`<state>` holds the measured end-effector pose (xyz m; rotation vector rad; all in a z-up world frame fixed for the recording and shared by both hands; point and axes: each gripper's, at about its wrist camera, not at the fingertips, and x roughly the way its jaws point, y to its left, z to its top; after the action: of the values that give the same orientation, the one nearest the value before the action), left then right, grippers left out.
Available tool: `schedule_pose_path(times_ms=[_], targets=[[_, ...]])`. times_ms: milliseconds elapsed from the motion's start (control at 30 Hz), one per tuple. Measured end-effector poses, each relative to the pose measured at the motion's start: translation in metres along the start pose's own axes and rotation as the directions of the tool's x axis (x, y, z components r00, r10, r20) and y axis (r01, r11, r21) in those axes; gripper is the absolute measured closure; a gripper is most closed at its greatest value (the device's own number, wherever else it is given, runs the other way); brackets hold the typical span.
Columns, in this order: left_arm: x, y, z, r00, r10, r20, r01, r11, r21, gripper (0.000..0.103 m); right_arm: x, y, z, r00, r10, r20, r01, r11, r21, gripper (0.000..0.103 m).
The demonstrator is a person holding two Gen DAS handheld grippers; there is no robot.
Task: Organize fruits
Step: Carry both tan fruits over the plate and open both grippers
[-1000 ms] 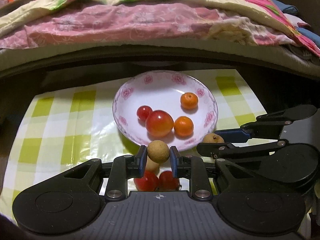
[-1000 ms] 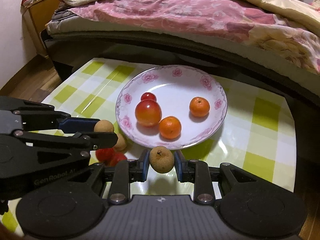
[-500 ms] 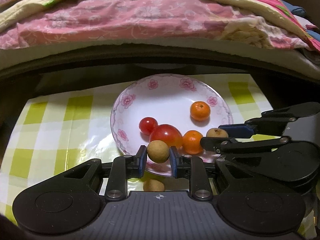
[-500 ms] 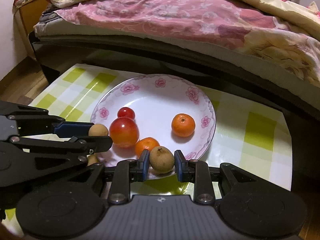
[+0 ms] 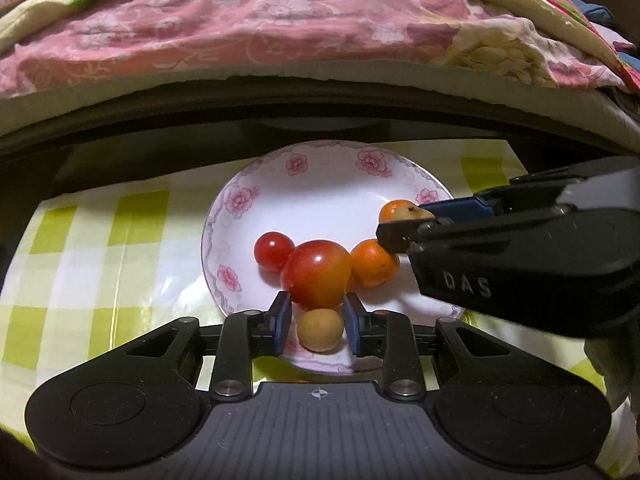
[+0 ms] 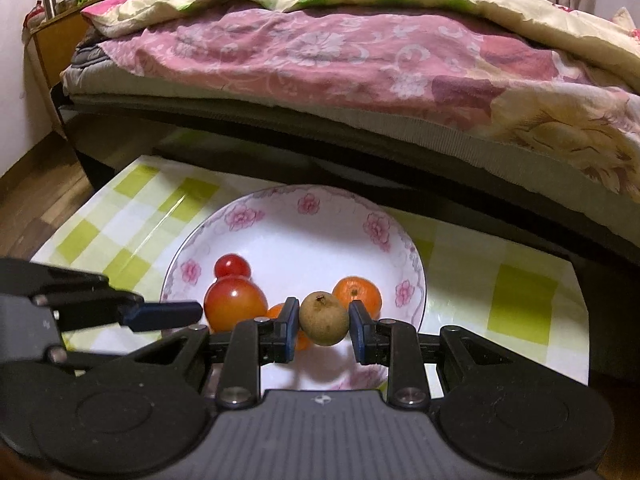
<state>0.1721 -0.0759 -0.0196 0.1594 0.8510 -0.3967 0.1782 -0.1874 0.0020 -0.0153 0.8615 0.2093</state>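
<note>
On the table covered with a green-and-white checked cloth (image 5: 92, 256) stands a white shallow plate with pink flower prints around its rim (image 5: 240, 200). The left claw (image 5: 318, 322) hangs over the plate's near edge with its two blue-padded fingers (image 5: 282, 320) apart; a small tan round longan (image 5: 320, 330) sits between them with a gap on each side, low over the plate's white surface. Whether it rests on the plate cannot be told. Just beyond it lie a small red cherry tomato (image 5: 274, 251), a large red-orange tomato (image 5: 318, 274) touching it, and a small orange mandarin (image 5: 374, 263) beside that. A second small orange mandarin (image 6: 357, 294) lies farther right, toward the plate's right side.

The right claw (image 6: 323, 330) is over the right part of the plate, and a brownish round longan with a stem nub (image 6: 324, 318) sits between its fingers. They look parted, but whether their pads touch the fruit cannot be told. In the left wrist view this claw crosses in front of the far mandarin. Behind the table runs a bed with a pink floral quilt (image 6: 340, 60).
</note>
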Motion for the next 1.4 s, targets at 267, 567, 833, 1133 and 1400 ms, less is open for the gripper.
schedule_pose_path(times_ms=[267, 567, 833, 1133, 1400], targets=[[0.004, 0.007, 0.006, 1.0, -0.009, 0.007, 0.009, 0.999, -0.033, 0.061, 0.011, -0.008, 0.012, 1.0, 0.011, 0.008, -0.011, 0.999, 0.05, 0.073], [-0.011, 0.012, 0.012, 0.999, -0.008, 0.037, 0.01, 0.998, -0.056, 0.052, 0.013, -0.008, 0.019, 0.999, 0.037, -0.001, -0.037, 0.995, 0.091, 0.065], [-0.023, 0.017, 0.013, 0.999, 0.006, 0.045, -0.003, 0.997, -0.076, 0.05, 0.001, -0.009, 0.024, 0.999, 0.038, 0.027, -0.041, 0.993, 0.107, 0.065], [-0.043, 0.016, 0.01, 0.998, 0.019, 0.059, -0.014, 0.997, -0.077, 0.049, -0.015, -0.01, 0.02, 0.998, 0.032, 0.047, -0.037, 0.992, 0.122, 0.065], [-0.055, 0.012, 0.003, 0.998, 0.029, 0.062, -0.025, 0.997, -0.067, 0.047, -0.034, -0.001, 0.013, 0.997, 0.034, 0.064, -0.041, 0.993, 0.111, 0.065]])
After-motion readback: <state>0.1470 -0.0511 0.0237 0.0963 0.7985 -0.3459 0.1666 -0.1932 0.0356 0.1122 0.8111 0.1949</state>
